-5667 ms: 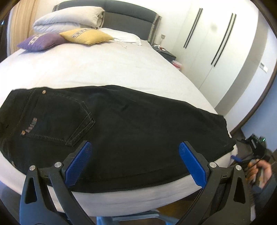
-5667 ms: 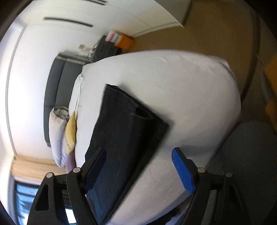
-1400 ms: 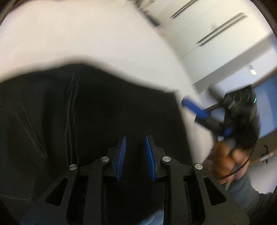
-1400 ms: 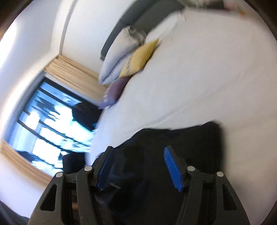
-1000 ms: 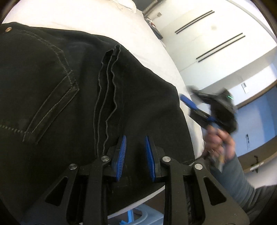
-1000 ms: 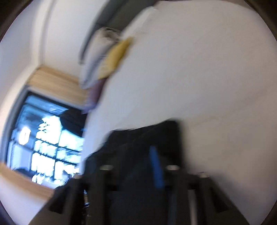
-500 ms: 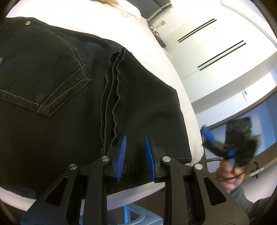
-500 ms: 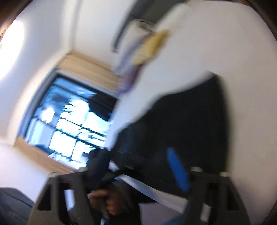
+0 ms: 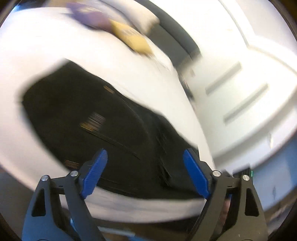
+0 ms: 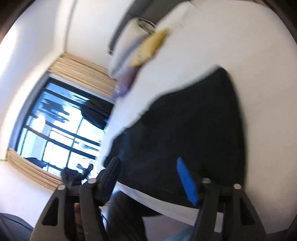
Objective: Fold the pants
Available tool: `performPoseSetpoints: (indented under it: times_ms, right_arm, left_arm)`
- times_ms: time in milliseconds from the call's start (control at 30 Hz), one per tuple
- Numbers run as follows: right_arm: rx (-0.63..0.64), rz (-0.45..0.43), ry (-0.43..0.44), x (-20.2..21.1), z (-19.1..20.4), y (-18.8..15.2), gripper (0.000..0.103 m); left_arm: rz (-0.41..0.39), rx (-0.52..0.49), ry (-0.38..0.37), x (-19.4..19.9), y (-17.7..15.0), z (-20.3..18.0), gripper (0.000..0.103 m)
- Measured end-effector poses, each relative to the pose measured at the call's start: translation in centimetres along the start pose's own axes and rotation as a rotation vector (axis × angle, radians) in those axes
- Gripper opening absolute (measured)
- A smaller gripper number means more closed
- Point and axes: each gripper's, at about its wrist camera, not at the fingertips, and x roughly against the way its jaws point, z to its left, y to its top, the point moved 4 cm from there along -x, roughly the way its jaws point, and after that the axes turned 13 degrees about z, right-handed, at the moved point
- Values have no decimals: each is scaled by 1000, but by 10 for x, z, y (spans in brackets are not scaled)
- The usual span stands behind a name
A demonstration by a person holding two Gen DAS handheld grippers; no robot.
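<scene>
Black pants [image 9: 104,126] lie folded on the white bed [image 9: 55,48], near its front edge. In the left wrist view my left gripper [image 9: 143,174] hovers above the near edge of the pants; its jaws are opening wide and nothing sits between the blue pads. The right wrist view shows the same pants [image 10: 185,133] from the other end. My right gripper [image 10: 148,179] hangs over their near edge with its jaws closing, and no cloth is pinched between its pads. Both views are blurred.
Yellow [image 9: 133,40] and purple [image 9: 91,16] cushions and white pillows lie at the head of the bed by a dark headboard. White wardrobe doors [image 9: 241,92] stand to the right. A large window [image 10: 61,129] with rolled blinds fills the wall at the left of the right wrist view.
My left gripper let go of the folded pants, opened wide and pulled back and up from the bed edge. The right gripper has hardly moved over the last half second.
</scene>
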Motion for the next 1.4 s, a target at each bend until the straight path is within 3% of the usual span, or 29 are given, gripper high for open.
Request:
performPoseSetpoints:
  times_ms: [133,267,467,667,867,900,1000,1167,1233,1267,1300,1367,1400]
  right_arm:
    - [17,20,60,-29,21,20,71]
    - [2,75,65,-54,23,18,71]
    - [4,106,65,-46,25,4,71]
    - [-38,79,95,-40,19,12,71]
    - [-71,74,118,-44,9,19,71]
    - [-73,74,120,-46,9,20,71]
    - [-81,74,125,-52,6,22,71]
    - [-111,98,102,-69,-6,24,71]
    - [-107,136,18,-82,-15,22,61]
    - [-88,160,-47,-87,-18,20,48]
    - [-60,180,-119,-90,-18,18,43]
    - [-47,195,-142,-88,-8,16,46]
    - [-38,188,-91,-83,3,16,50]
  left_arm:
    - [-108,173,-3,38,15,56,86]
    - [-107,281,-13,42,20,93,87]
    - [-87,357,-35,17,25,117,87]
    - [-89,382,-62,-14,35,133,87]
    - [-126,430,-156,-36,47,151,84]
    - [-127,430,-166,-43,50,151,75]
    - [-102,455,-179,-53,52,157,31]
    - [-102,482,-190,-62,54,164,19]
    - [-105,487,-189,-65,57,167,15]
    - [-106,484,-184,-66,58,167,15]
    - [-109,481,-182,-66,60,166,14]
    - [-113,476,-175,-63,61,164,13]
    - [-117,474,-174,-56,59,157,12]
